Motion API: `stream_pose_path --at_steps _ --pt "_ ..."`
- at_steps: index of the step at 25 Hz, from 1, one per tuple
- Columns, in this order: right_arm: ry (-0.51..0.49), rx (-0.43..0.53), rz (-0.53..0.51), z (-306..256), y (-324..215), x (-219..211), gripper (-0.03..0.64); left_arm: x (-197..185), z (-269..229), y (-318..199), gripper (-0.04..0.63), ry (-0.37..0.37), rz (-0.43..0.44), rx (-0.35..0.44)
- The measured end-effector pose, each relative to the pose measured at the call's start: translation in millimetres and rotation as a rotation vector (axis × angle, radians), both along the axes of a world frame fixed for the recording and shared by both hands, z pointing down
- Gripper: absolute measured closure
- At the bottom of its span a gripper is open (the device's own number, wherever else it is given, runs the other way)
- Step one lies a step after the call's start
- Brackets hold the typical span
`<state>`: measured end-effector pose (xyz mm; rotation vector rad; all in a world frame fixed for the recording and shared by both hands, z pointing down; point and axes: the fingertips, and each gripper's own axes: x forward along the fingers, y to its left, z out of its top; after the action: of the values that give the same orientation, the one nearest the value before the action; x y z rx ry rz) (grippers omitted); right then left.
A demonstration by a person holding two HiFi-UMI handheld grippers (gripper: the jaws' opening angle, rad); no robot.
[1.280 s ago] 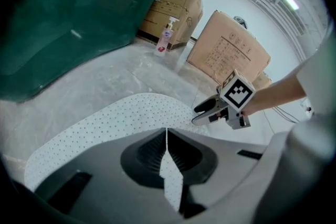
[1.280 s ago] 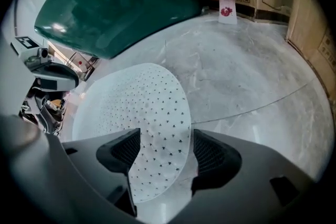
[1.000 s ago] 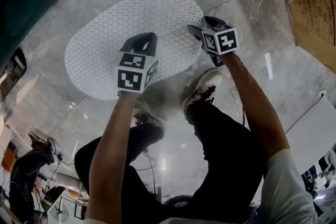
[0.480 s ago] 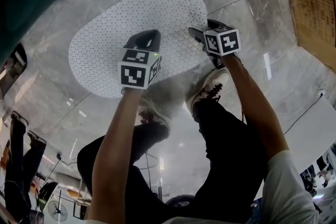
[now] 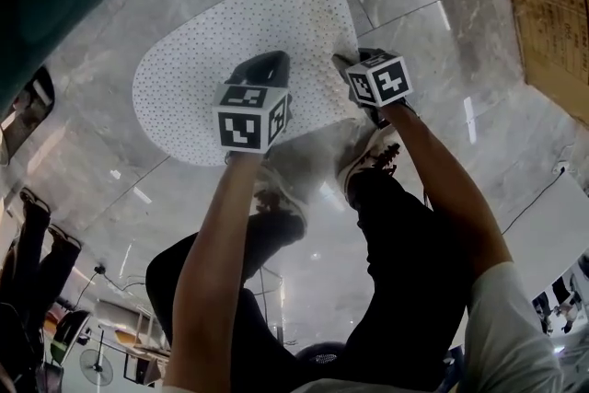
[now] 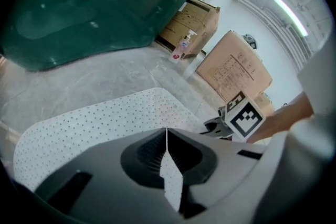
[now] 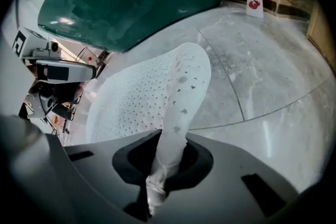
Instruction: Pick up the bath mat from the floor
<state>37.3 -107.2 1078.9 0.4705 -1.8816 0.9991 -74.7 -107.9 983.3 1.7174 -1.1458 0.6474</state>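
ok so the big change: the right gripper [image 7: 160, 165] has just been closing, and now it's pinched down on the mat [image 7: 142, 97]. In its own view a bunched strip of the mat's edge runs right between the jaws, and they're squeezed on it. Half a second back in the head view, that end of the mat lay flat on the floor [image 5: 442, 41] and the oval was whole. Now the end at the right gripper is pulled up into a ridge, and the outline looks cut off straight there.

The left gripper [image 6: 167, 155] is clamped too. A thin bit of the near edge stands upright in the slit between its jaws, which are nearly together on it. It sits just left of the right one, both tipped down, with the mat spreading out ahead of them and off past the left gripper's left side.

Only the edge at the jaws is raised; the rest lies on the floor. So I'd say the grabbing is done on both sides and the actual lift is what's left. The mat looks floppy, so my guess is it sags between the two grips. The right pinch is on a scrunched fold, which might slip if yanked.
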Motion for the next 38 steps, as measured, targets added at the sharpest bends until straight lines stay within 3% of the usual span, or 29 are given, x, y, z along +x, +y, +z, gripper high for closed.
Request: stream_pose_path --at_steps 5,11,17,24,30,38 --pt "-0.001 0.026 0.037 -25.9 -1.6 0.1 0.581 -11.4 -28.7 1.7 0.578 0.005 -0.043 0.0" --pt "-0.021 0.016 0.089 -76.8 11.5 -20.3 0.581 -32.8 -82.0 10.4 0.578 -0.052 0.01 0.033" --pt "-0.031 0.015 0.042 -140.2 22.8 -35.3 0.581 -53.7 -141.6 31.4 0.579 -0.071 0.019 0.036" --pt "0.064 0.204 0.007 -104.0 94.0 4.4 0.583 -41.3 -83.7 150.8 0.578 -0.049 -0.059 0.186" --pt "0.116 0.237 -0.005 -186.0 96.6 9.6 0.583 -45.7 -151.1 177.1 0.578 -0.06 -0.094 0.2" --pt "0.068 0.208 -0.07 -268.3 97.0 5.0 0.584 -47.6 -219.5 198.1 0.578 -0.094 -0.177 0.229"
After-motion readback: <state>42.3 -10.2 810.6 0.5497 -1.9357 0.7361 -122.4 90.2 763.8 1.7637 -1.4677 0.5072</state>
